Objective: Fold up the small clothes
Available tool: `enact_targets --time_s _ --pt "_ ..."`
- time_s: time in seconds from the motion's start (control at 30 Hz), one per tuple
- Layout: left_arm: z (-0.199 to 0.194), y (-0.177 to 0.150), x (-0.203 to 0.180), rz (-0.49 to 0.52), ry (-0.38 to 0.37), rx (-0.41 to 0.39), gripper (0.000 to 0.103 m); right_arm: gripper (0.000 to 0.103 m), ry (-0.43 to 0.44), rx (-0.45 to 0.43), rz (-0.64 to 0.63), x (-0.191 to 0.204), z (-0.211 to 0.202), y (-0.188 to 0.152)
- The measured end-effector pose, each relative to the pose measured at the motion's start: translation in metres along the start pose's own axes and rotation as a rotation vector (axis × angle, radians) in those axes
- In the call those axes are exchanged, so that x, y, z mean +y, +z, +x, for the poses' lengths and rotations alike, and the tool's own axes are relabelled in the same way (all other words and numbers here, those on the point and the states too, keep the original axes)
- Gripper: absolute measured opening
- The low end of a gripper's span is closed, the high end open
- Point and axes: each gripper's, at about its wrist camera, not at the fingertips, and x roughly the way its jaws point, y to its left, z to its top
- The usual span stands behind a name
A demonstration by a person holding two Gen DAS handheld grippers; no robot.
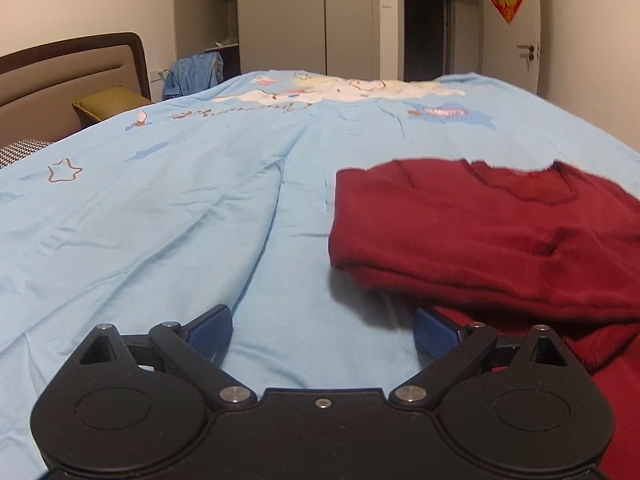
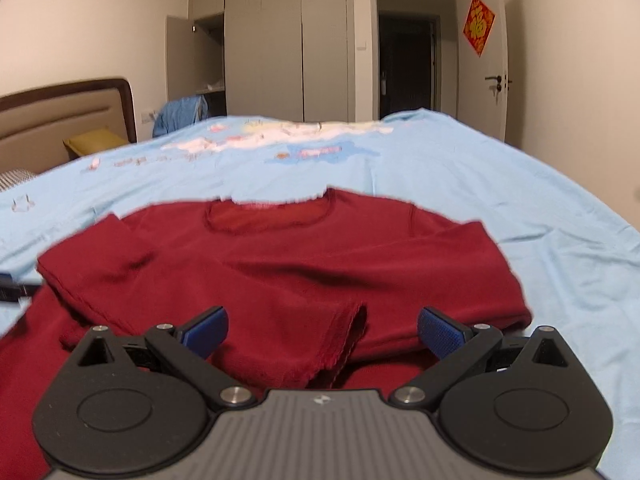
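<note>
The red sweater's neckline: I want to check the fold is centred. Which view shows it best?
The right wrist view: the red sweater lies nearly whole, round neckline and folded-in sleeves visible. The left wrist view cuts off its right side, showing the neckline obliquely.

I'm in a home bedroom: a bed (image 1: 160, 208) under a light-blue printed cover, its padded headboard (image 1: 68, 76), a tall grey wardrobe (image 2: 284, 40), a door (image 2: 486, 68).
</note>
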Motion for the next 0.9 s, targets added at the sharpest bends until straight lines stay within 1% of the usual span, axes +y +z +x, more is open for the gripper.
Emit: enact_targets --time_s 0.07,0.13,0.3,0.4,0.47,0.5,0.53,0.57,0.63,0.7,0.8,0.87,0.9 --pt "0.001 0.004 0.003 -0.031 -0.002 -0.02 0.098 0.103 -0.007 0.024 -0.007 0.001 0.008 -0.009" --pt "0.004 0.01 0.003 -0.046 -0.005 -0.044 0.098 0.103 -0.004 0.023 -0.005 0.001 0.013 -0.017" --pt "0.011 0.02 -0.005 -0.023 -0.002 -0.094 0.097 0.103 0.004 0.019 0.005 0.0 0.015 -0.022" --pt "0.014 0.022 -0.01 -0.003 -0.012 -0.109 0.091 0.103 0.015 0.015 0.019 -0.002 0.015 -0.025" --pt "0.015 0.022 -0.013 0.02 -0.026 -0.114 0.076 0.103 0.02 0.014 0.027 -0.004 0.015 -0.025" --pt "0.014 0.022 -0.015 0.031 -0.035 -0.118 0.071 0.103 0.022 0.013 0.029 -0.004 0.014 -0.025" --pt "0.013 0.022 -0.016 0.041 -0.045 -0.126 0.061 0.103 0.023 0.013 0.03 -0.006 0.012 -0.025" --pt "0.011 0.021 -0.017 0.053 -0.056 -0.131 0.048 0.103 0.023 0.012 0.031 -0.006 0.012 -0.025" --pt "0.009 0.02 -0.02 0.084 -0.053 -0.136 0.035 0.103 0.023 0.011 0.031 -0.005 0.012 -0.026" --pt "0.007 0.018 -0.02 0.094 -0.048 -0.136 0.031 0.103 0.023 0.012 0.031 -0.005 0.012 -0.025" --pt "0.008 0.017 -0.016 0.085 -0.05 -0.117 0.025 0.103 0.023 0.012 0.031 -0.005 0.012 -0.025" --pt "0.008 0.016 -0.014 0.087 -0.044 -0.11 0.017 0.103 0.023 0.012 0.031 -0.005 0.012 -0.026" --pt "0.007 0.015 -0.014 0.094 -0.035 -0.108 0.015 0.103 0.023 0.012 0.031 -0.005 0.012 -0.026"
